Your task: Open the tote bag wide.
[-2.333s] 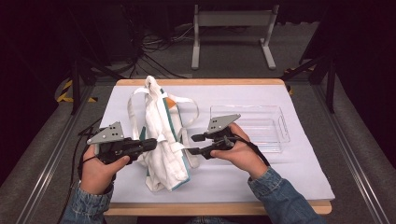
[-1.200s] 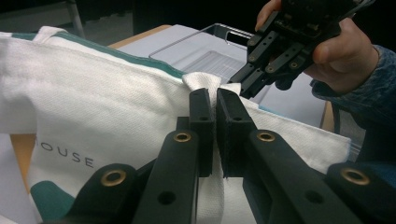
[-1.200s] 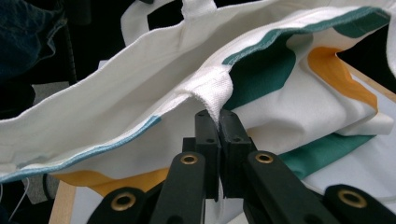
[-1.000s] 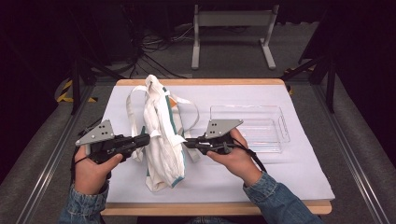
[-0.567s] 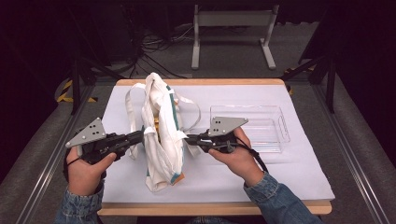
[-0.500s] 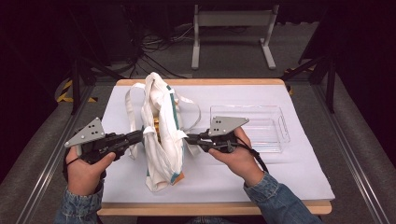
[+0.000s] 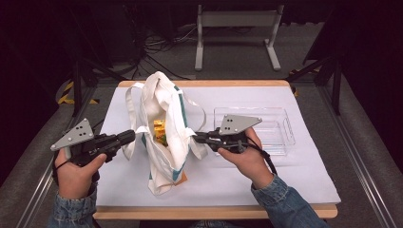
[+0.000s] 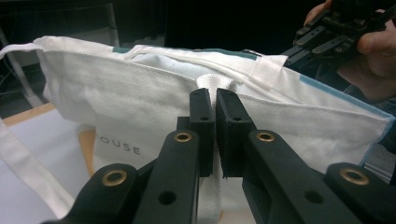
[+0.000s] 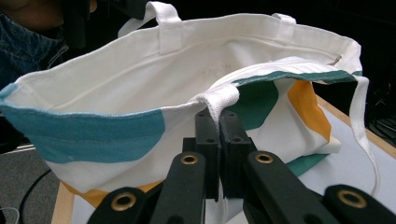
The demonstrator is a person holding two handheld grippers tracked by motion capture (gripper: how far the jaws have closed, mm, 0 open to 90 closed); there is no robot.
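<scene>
Toward the counter's left edge, the left gripper (image 7: 127,137) was clamped on one handle of the soft, light tote bag (image 7: 166,137), and the right gripper (image 7: 196,137) pinched the opposite handle, the floppy cloth likely sagging unless held at these straps.

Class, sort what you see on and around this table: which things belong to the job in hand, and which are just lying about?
In the job:
- tote bag, pulled open by its straps
- left gripper, shut on one strap
- right gripper, shut on the other strap
- yellow item inside the bag

Lying about:
- clear plastic tray
- white mat
- metal stand
- floor cables
</scene>
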